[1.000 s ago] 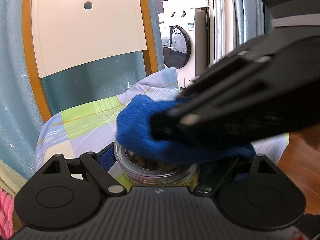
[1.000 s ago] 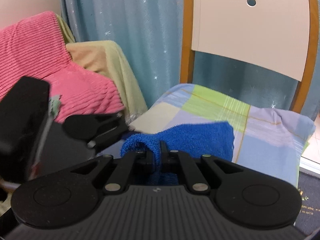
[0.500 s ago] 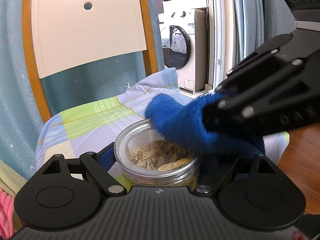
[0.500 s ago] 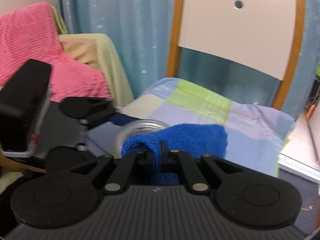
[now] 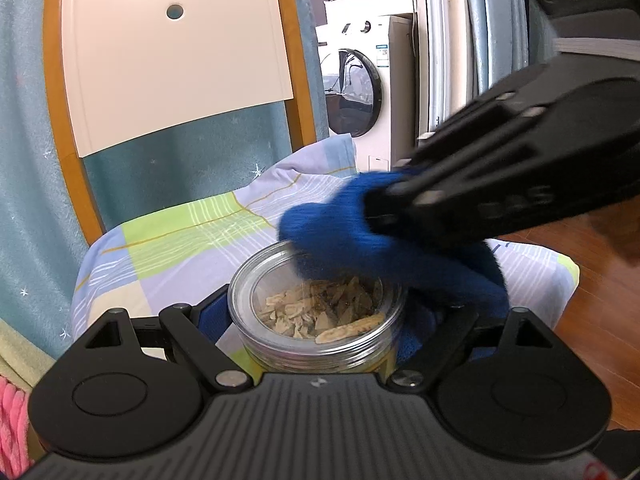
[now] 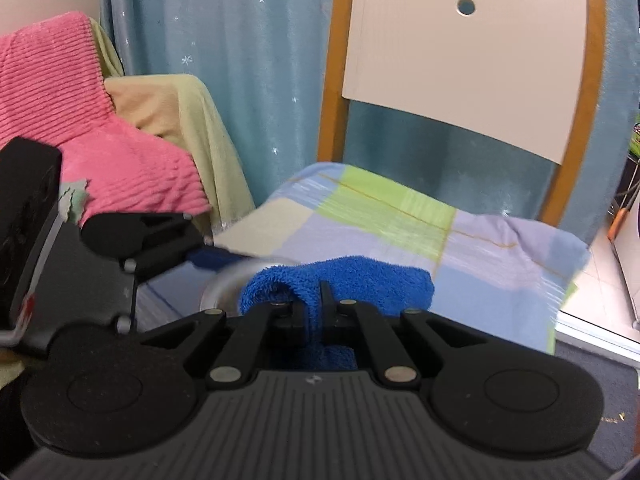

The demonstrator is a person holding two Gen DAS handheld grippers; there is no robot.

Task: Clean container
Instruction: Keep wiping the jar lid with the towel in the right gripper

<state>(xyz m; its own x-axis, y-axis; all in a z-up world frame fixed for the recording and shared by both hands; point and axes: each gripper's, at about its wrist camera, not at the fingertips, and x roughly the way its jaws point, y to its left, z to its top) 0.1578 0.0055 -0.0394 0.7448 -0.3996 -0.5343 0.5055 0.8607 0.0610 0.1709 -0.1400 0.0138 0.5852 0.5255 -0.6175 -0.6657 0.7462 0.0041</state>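
gripping the jar [image 5: 316,320] from both sides, the left gripper [image 5: 320,332] has its two fingers set against the glass wall, one on each side, so the jar sits squarely between the jaws and close to the gripper body. the jar stands upright. its clear round lid [image 5: 308,280] with a metal rim faces up, and pale dried slices [image 5: 320,312] show through it.

the right gripper [image 6: 310,308] is clenched on a blue cloth [image 6: 340,284]. a fold of the cloth passes between the jaws, and the rest bulges forward and to both sides of the fingertips. in the left wrist view the right gripper enters from the right side, above and ahead of the left jaws, and the cloth [image 5: 360,236] rests on the far right part of the lid rim. the near and left parts of the lid are uncovered.

in the right wrist view the metal rim of the lid [image 6: 224,284] shows just left of the cloth, below and ahead of the right jaws; it is blurred. the left gripper [image 6: 152,240] lies further left of the right jaws, with one blue-padded finger reaching toward the jar.

the jar is above a chair seat covered with a checked cloth [image 5: 180,240] in green, lilac and cream; whether the jar touches it cannot be told. the chair back [image 5: 172,52] rises ahead of both jaws. a washing machine [image 5: 360,88] stands far ahead and right of the left jaws. a pink blanket [image 6: 80,120] lies left of the right jaws.
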